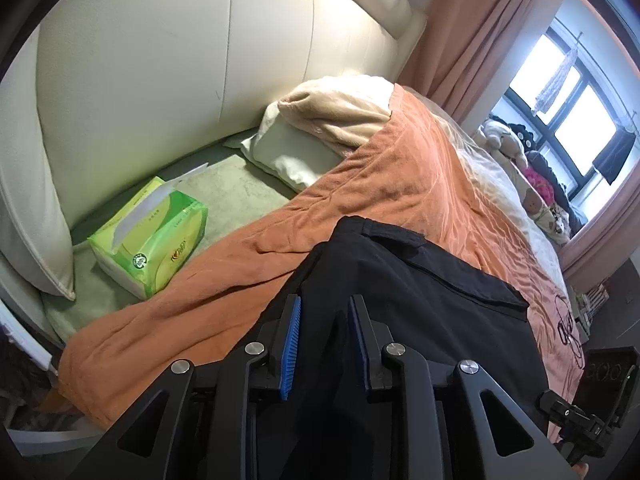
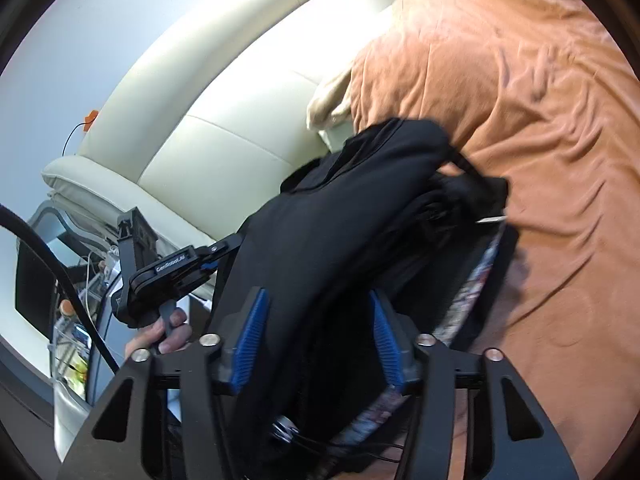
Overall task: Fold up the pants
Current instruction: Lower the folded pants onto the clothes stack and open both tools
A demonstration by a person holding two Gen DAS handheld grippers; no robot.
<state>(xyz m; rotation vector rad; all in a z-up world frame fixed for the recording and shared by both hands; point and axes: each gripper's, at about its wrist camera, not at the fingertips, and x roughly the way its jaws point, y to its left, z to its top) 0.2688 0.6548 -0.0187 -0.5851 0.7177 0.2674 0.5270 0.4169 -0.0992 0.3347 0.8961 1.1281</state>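
The black pants (image 1: 420,312) lie over the orange blanket (image 1: 400,184) on the bed, with a pocket flap showing toward the right. My left gripper (image 1: 325,312) has its blue-padded jaws closed on a thick bunch of the pants fabric. In the right wrist view the pants (image 2: 340,232) are lifted and bunched, with a patterned inner waistband at the right. My right gripper (image 2: 318,312) holds a wide bundle of the pants between its blue pads. The left gripper also shows in the right wrist view (image 2: 208,260), held by a hand, its tips at the pants' left edge.
A green tissue box (image 1: 152,236) sits on the green sheet near the cream headboard (image 1: 180,60). A pillow (image 1: 288,152) and beige blanket lie behind the orange blanket. Stuffed toys (image 1: 516,144) line the window side. A bedside table with clutter (image 2: 76,320) stands at the left.
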